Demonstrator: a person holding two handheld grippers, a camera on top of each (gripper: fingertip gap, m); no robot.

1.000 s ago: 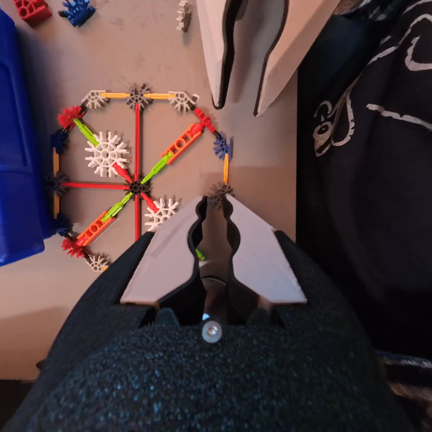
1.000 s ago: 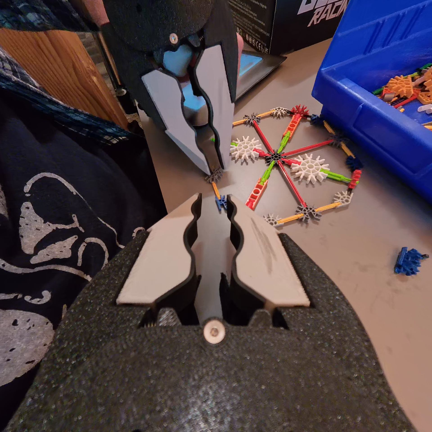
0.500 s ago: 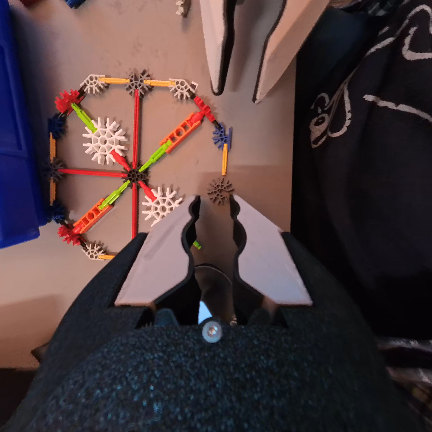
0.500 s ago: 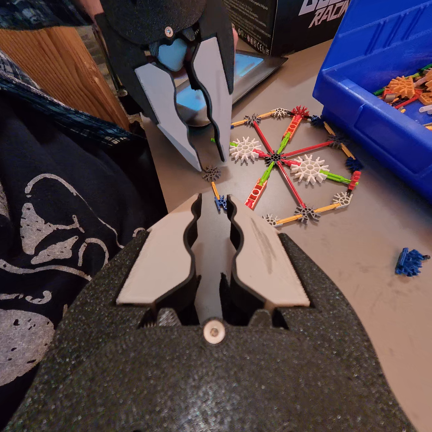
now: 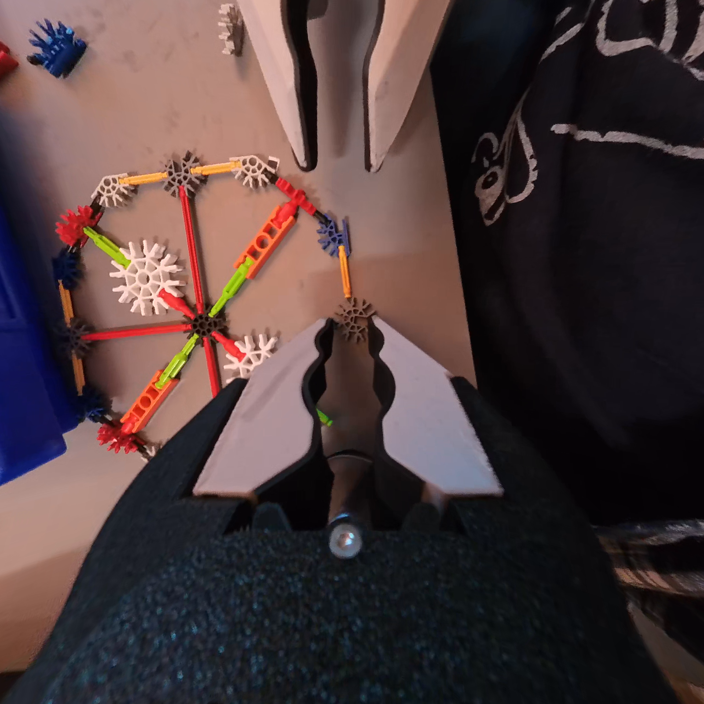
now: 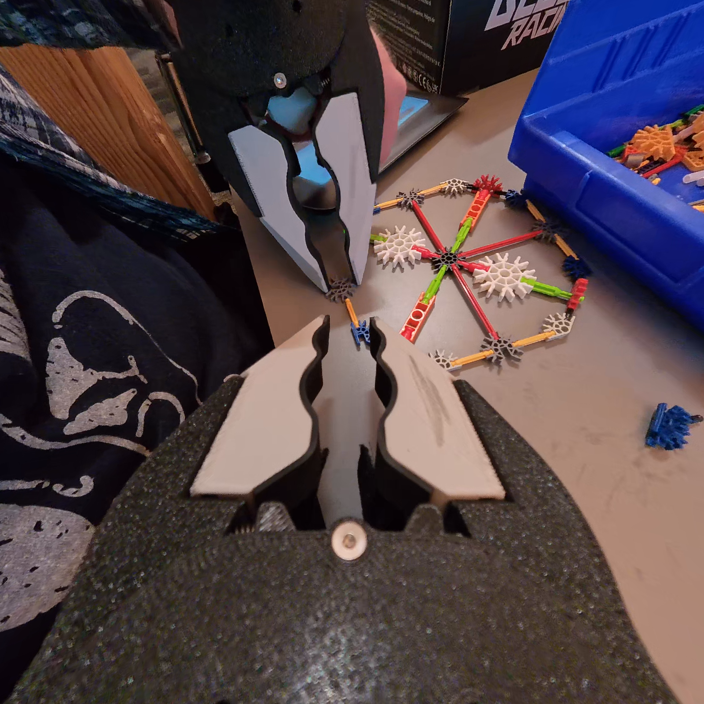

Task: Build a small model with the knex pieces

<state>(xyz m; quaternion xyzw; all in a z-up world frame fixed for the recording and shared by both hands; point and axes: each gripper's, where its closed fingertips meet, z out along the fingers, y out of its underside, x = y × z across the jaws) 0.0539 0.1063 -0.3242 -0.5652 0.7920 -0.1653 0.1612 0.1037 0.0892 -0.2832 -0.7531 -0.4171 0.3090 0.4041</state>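
A flat wheel of coloured rods and connectors lies on the grey table, with a black hub that also shows in the right wrist view. Its rim is open on the near side. A yellow rod runs from a blue connector to a dark grey connector. My left gripper has its tips closed against both sides of that dark grey connector. My right gripper is open and empty, with its tips just short of the blue connector; it also shows in the left wrist view.
A blue bin of loose parts stands beside the wheel. A loose blue connector and a grey piece lie on the table. A black box stands behind. A person's dark shirt is at the table edge. The gap from one gripper's tips to the other's is roughly 7 centimetres. Left tips and right tips are each some 4 centimetres from the blue connector. My left tips are roughly 7 centimetres from the black hub. It is also in sight in the right wrist view.
Half a second ago my left gripper had widened and drawn back from the dark grey connector. It has now come forward and closed on it. My right gripper has hardly moved.
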